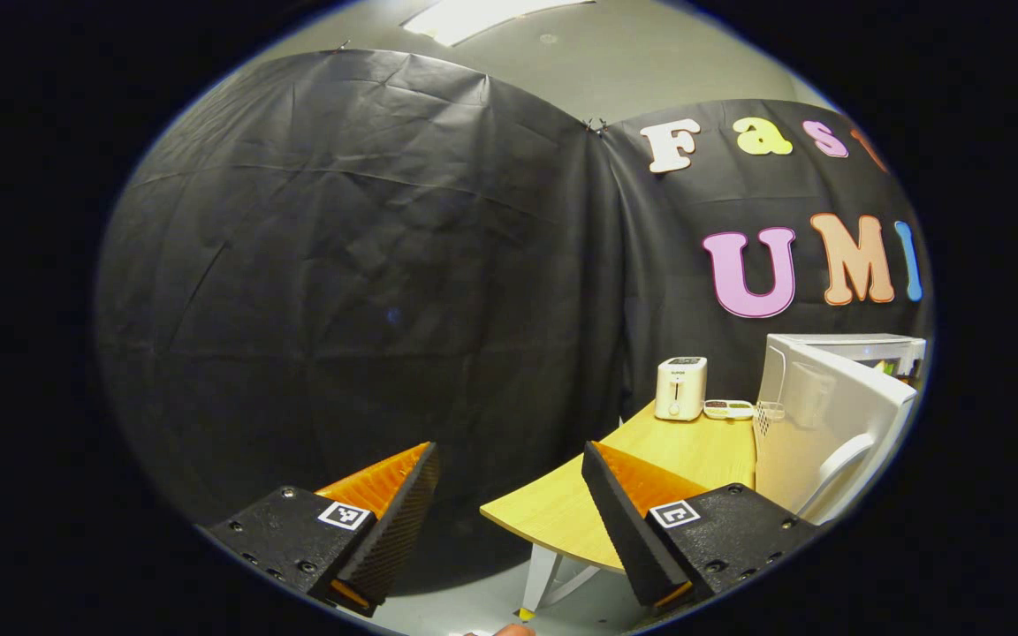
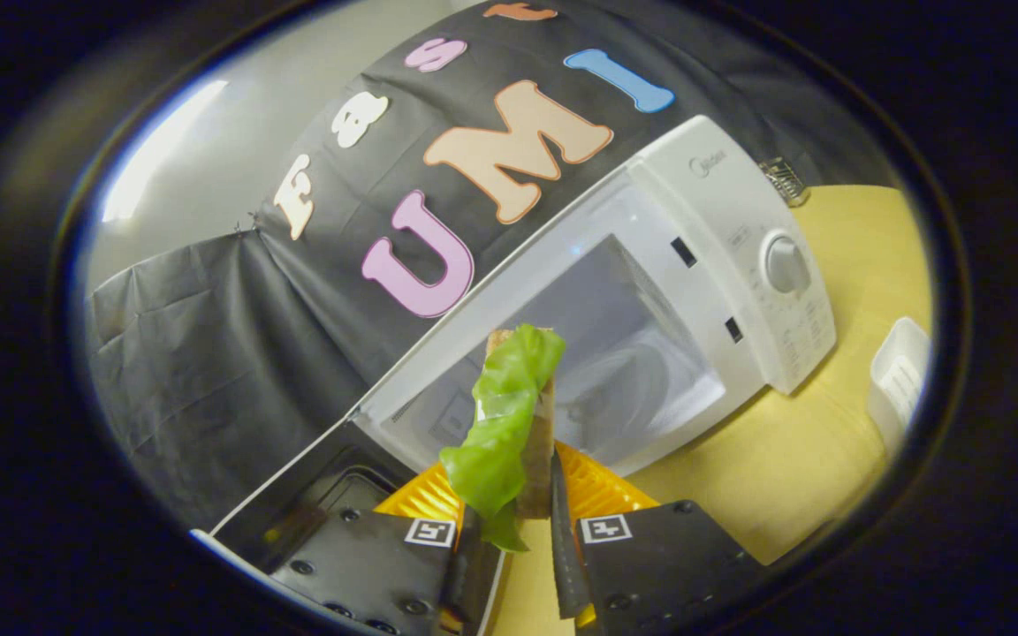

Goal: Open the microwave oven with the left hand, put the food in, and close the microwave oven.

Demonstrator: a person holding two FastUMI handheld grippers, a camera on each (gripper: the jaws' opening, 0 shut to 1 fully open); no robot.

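The right gripper (image 2: 513, 517) is clamping a sandwich (image 2: 518, 415) with a lettuce leaf between its fingers, holding it in front of the microwave (image 2: 721, 265), whose door (image 1: 814, 424) is standing open. The microwave is sitting on the wooden surface (image 1: 695, 450), with a toaster (image 1: 680, 388) near it. The left gripper (image 1: 509, 503) is hanging off the surface's edge, fingers spread wide and holding nothing.

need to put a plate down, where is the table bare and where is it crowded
Bare: the table corner between the toaster and the open microwave door; and the stretch in front of the microwave, left of the white tub. Crowded: the microwave mouth, where the sandwich hangs.
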